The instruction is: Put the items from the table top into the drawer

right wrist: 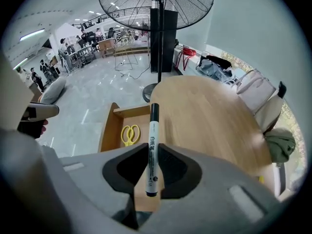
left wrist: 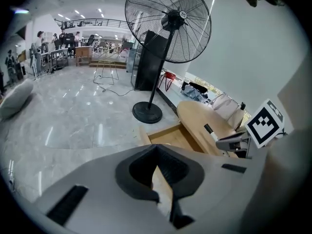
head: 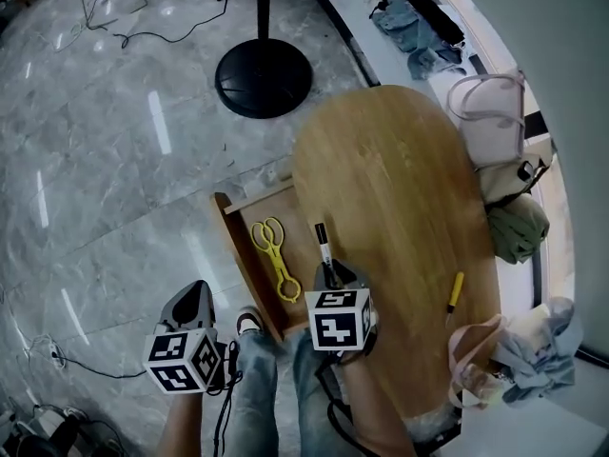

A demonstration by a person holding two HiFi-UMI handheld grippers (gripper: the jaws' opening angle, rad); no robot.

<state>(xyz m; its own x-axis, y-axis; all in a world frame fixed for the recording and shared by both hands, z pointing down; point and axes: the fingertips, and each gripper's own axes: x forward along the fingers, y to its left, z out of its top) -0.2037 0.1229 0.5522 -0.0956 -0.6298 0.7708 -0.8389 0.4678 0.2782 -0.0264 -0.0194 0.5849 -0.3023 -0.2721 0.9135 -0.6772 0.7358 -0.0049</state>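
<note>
Head view: grey marble floor (head: 114, 160) is surrounding an oval wooden table (head: 400, 179). An open wooden drawer (head: 231, 246) is projecting from the table's left edge.
- Yellow scissors (head: 271, 255) are lying flat inside the drawer.
- The right gripper (head: 331, 274) is pointing steeply down at the table's edge beside the drawer and clamping a whiteboard marker (head: 324, 244), whose black cap is pointing away from the person.
- A yellow pen (head: 456, 291) is lying on the table, well apart to the right.
- The left gripper (head: 195, 298) is hanging over the floor, left of the drawer.

Left gripper view: a pedestal fan (left wrist: 168, 23) is standing behind the table (left wrist: 197, 113).
- The left gripper (left wrist: 157, 147) is carrying nothing; its tips are meeting.
- The drawer (left wrist: 168, 134) is lying just ahead of it.
- The right gripper (left wrist: 233, 141) is showing at the right with the marker (left wrist: 210, 130).

Right gripper view: the table (right wrist: 209, 116) is filling the middle ground.
- The right gripper (right wrist: 152, 150) is pinching the marker (right wrist: 154, 126) by its white barrel.
- The scissors (right wrist: 128, 134) are lying in the drawer (right wrist: 108, 128), left of the marker.
</note>
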